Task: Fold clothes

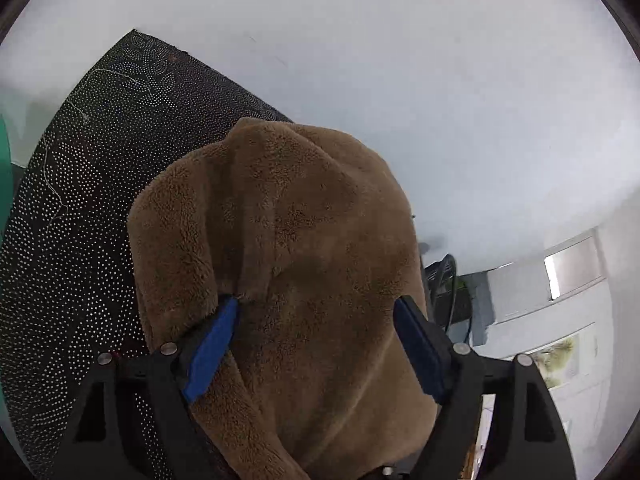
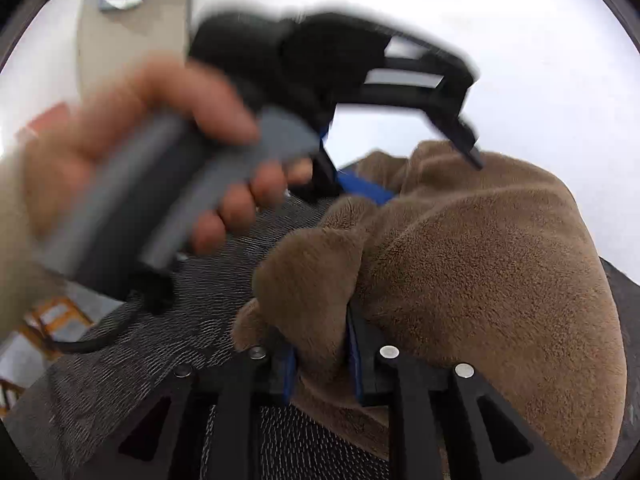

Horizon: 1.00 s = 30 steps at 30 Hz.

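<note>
A brown fleece garment (image 1: 288,264) hangs bunched in front of the left wrist camera. My left gripper (image 1: 316,312) is open, its blue pads (image 1: 216,344) wide apart with the fleece draped between them. In the right wrist view the same brown fleece (image 2: 480,264) is pinched between my right gripper (image 2: 324,364), whose jaws are shut on a fold of it. The other gripper (image 2: 400,176), blurred and held by a hand (image 2: 132,152), reaches into the fleece from the upper left.
A black cloth with white dots (image 1: 96,184) covers the surface under the garment, and it also shows in the right wrist view (image 2: 168,344). A white wall (image 1: 400,60) is behind. A cable (image 1: 452,280) and a white cabinet (image 1: 560,300) are at right.
</note>
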### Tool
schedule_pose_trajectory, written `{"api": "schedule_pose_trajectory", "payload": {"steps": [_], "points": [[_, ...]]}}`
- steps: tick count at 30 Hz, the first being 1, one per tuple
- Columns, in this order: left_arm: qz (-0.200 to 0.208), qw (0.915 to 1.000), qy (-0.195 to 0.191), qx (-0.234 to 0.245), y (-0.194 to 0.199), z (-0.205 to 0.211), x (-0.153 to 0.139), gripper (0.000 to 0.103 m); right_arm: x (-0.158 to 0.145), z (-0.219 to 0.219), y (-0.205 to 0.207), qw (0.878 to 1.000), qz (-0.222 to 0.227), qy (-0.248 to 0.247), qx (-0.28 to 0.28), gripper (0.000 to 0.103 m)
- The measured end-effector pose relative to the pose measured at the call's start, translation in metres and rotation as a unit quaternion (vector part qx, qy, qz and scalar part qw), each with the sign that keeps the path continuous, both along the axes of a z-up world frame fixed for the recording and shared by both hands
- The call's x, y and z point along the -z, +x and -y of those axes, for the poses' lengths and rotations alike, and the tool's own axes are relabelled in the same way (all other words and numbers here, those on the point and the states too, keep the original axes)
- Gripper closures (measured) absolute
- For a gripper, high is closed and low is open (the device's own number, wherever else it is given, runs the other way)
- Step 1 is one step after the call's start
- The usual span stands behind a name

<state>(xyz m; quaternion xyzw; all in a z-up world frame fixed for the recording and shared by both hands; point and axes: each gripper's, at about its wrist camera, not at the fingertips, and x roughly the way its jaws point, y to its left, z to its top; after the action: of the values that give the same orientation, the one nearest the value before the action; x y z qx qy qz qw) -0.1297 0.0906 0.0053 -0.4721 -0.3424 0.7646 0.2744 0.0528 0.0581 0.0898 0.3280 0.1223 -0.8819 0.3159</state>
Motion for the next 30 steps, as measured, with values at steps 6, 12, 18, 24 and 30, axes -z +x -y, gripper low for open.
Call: {"api": "schedule_pose_trajectory", "payload": {"steps": [6,12,18,24,30], "points": [[-0.019,0.9996,0.001,-0.021,0.011,0.005,0.000,0.020,-0.042,-0.080,0.045,0.997,-0.057,-0.059,0.008,0.055],[-0.044,0.9983,0.011,-0.037,0.030,0.001,-0.026,0.019,-0.020,-0.183,0.056,0.987,-0.098,-0.037,0.125,0.000],[-0.084,0.9963,-0.014,0.011,0.064,-0.044,-0.047,0.015,0.006,-0.178,0.050,0.992,-0.072,0.000,0.104,0.000],[-0.070,0.9964,-0.048,-0.004,0.082,-0.044,-0.028,0.014,0.029,-0.135,0.037,0.985,-0.076,0.093,0.122,0.000],[-0.057,0.9970,-0.016,-0.049,0.097,-0.023,-0.009,0.014,0.040,-0.155,0.007,0.976,-0.018,0.091,0.196,0.000]]}}
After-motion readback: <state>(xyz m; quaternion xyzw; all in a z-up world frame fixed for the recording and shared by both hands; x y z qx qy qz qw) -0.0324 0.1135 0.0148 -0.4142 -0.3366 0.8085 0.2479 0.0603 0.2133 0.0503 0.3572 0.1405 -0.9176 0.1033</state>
